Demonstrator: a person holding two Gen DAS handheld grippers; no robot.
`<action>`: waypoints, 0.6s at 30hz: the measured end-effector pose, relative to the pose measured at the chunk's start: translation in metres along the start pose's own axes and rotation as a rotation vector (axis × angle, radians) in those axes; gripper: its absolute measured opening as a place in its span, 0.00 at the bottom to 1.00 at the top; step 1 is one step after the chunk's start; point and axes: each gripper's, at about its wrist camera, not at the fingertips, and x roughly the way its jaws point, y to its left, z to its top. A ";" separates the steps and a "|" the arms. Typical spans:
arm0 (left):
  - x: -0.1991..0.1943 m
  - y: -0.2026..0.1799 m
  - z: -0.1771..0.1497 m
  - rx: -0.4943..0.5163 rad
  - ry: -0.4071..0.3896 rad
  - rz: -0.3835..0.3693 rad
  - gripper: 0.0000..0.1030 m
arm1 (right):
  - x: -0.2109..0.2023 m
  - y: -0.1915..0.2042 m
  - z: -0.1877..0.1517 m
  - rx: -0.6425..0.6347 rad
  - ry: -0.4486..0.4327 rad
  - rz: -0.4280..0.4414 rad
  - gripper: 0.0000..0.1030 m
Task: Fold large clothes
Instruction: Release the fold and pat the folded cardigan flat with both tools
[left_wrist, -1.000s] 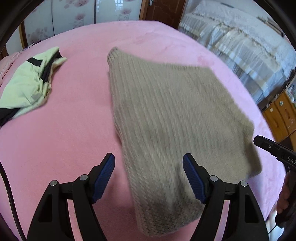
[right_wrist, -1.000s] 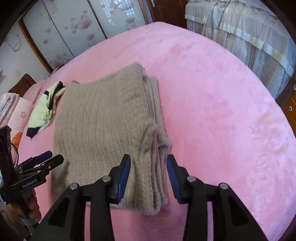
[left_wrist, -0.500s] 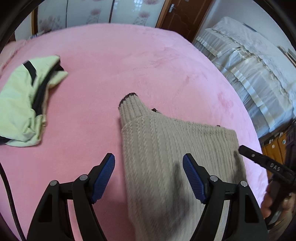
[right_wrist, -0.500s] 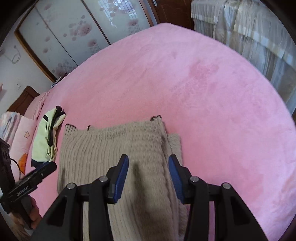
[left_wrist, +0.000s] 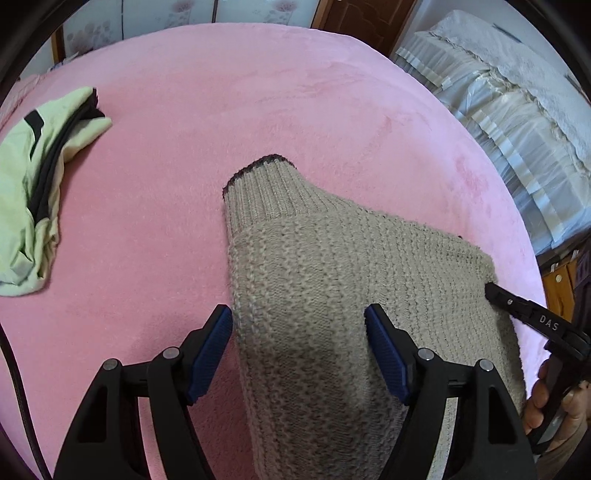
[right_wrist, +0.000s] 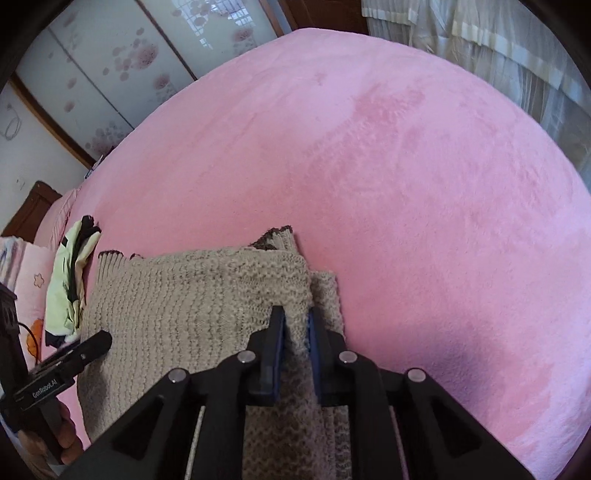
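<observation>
Sweater lies on the pink bed, near its front edge, already folded into a thick stack of layers; a ribbed cuff pokes out at the far end. Your right gripper has just been closing, and its jaws now pinch the sweater's right edge, knit bunched between the pads. Your left gripper stands spread wide over the left part, pads clear of the fabric as far as the view shows, so nothing is held there. You look well into the fold, but it seems one more turn is left, and the left side needs a grip first. A green garment waits crumpled, well apart, not yet folded.
</observation>
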 end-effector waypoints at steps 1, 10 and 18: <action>0.000 0.001 0.000 -0.005 0.000 -0.007 0.71 | 0.000 -0.002 0.000 0.008 0.001 0.003 0.18; -0.019 -0.005 0.000 0.044 -0.009 0.031 0.71 | -0.022 -0.002 -0.003 0.032 -0.017 0.021 0.33; -0.061 -0.013 -0.001 0.038 0.004 0.017 0.72 | -0.080 0.019 -0.013 0.014 -0.096 0.012 0.36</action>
